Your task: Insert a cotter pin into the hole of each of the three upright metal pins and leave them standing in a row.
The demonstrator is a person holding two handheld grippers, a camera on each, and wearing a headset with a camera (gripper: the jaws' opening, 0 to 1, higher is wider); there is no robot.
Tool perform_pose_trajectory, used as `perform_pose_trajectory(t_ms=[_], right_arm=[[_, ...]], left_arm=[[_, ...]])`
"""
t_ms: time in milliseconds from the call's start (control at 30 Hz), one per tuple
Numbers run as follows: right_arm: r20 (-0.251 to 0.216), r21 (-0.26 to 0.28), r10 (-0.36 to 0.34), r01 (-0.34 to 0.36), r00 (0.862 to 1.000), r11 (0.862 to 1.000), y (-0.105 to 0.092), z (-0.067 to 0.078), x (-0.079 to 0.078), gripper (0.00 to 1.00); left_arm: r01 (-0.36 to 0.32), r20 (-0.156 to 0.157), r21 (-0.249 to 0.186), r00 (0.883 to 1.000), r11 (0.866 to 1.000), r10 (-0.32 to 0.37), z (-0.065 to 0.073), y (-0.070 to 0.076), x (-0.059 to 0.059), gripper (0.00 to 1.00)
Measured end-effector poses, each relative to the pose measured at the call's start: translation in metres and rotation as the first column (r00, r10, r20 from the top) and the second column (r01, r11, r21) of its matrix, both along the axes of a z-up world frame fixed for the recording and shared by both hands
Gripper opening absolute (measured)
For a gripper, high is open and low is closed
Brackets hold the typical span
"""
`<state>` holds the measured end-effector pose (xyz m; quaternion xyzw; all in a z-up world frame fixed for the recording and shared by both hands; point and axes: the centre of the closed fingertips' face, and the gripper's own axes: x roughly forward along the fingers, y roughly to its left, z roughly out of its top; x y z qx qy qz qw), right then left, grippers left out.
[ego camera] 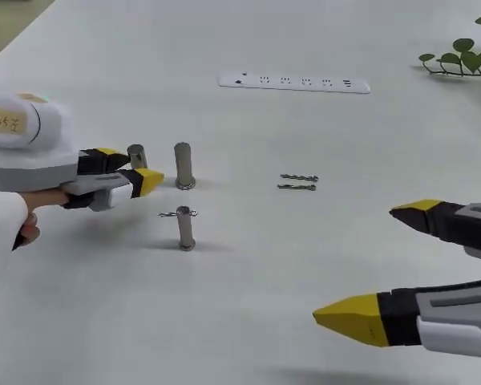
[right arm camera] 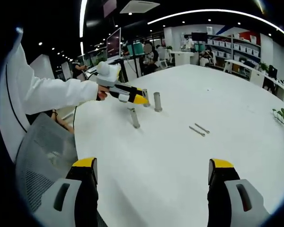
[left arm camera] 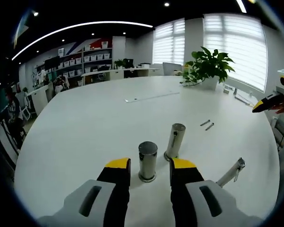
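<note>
One of three upright pins is fitted: the front pin [ego camera: 186, 230], lower centre-left of the head view, carries a cotter pin [ego camera: 179, 213] through its hole. My left claw [ego camera: 139, 167] stands open astride the left-hand bare pin [ego camera: 136, 156], its jaws clear of it on either side, apparently ready to steady it. The second bare pin [ego camera: 183, 166] stands just beside. My right claw [ego camera: 354, 265], lower right, gapes wide and empty. Two loose cotter pins [ego camera: 298, 182] lie mid-frame, well apart from it. Fetching one looks like the next move, across bare table. A power strip [ego camera: 294, 82] and a plant [ego camera: 461, 58] sit along the top edge, out of the way. The fitted pin stands forward of the other two, so the row seems unfinished.
</note>
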<state>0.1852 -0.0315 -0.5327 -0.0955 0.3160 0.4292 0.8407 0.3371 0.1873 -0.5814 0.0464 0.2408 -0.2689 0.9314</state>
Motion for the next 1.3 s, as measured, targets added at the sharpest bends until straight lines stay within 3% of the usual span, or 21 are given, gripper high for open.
perform_pose_trajectory(t_ms=[267, 367, 467, 633, 800, 900, 967, 1167, 1300], right_arm=[[-0.011, -0.023, 0.002, -0.003, 1.000, 1.000, -0.003, -0.004, 0.001, 0.94], [0.009, -0.058, -0.010, 0.011, 1.000, 0.998, -0.008, -0.006, 0.006, 0.94], [0.000, -0.046, -0.014, 0.014, 1.000, 0.999, -0.007, -0.005, 0.005, 0.94], [-0.013, -0.050, -0.003, 0.002, 1.000, 0.999, -0.007, -0.007, 0.003, 0.93], [-0.012, -0.043, -0.002, 0.002, 1.000, 0.999, -0.006, -0.006, 0.002, 0.93], [-0.005, -0.032, 0.016, -0.016, 1.000, 0.999, -0.003, -0.003, -0.001, 0.91], [0.000, -0.022, 0.019, -0.019, 1.000, 1.000, -0.001, -0.001, -0.001, 0.90], [0.017, -0.012, 0.029, -0.028, 0.999, 1.000, 0.002, 0.004, -0.001, 0.90], [0.028, -0.004, 0.032, -0.032, 0.999, 0.999, 0.003, 0.007, 0.000, 0.90]], left_arm=[[-0.016, 0.015, 0.011, 1.000, 1.000, 0.015, -0.001, 0.003, 0.004, 0.21], [-0.022, 0.021, 0.030, 1.000, 0.999, 0.021, -0.003, 0.003, 0.004, 0.17], [-0.029, 0.015, 0.017, 0.999, 0.999, 0.028, -0.003, 0.001, 0.004, 0.11], [-0.042, -0.009, -0.016, 0.999, 0.999, 0.041, -0.004, 0.003, 0.004, 0.11], [-0.028, -0.004, -0.007, 1.000, 1.000, 0.028, -0.003, 0.002, 0.003, 0.10], [-0.024, 0.006, 0.024, 1.000, 0.999, 0.024, -0.003, 0.004, 0.001, 0.10], [-0.030, -0.011, 0.012, 0.999, 0.999, 0.030, -0.003, 0.004, 0.000, 0.09], [-0.029, 0.013, -0.015, 0.999, 0.999, 0.029, 0.018, -0.001, -0.006, 0.09], [-0.019, 0.027, -0.017, 0.999, 1.000, 0.019, 0.038, -0.009, -0.018, 0.09]])
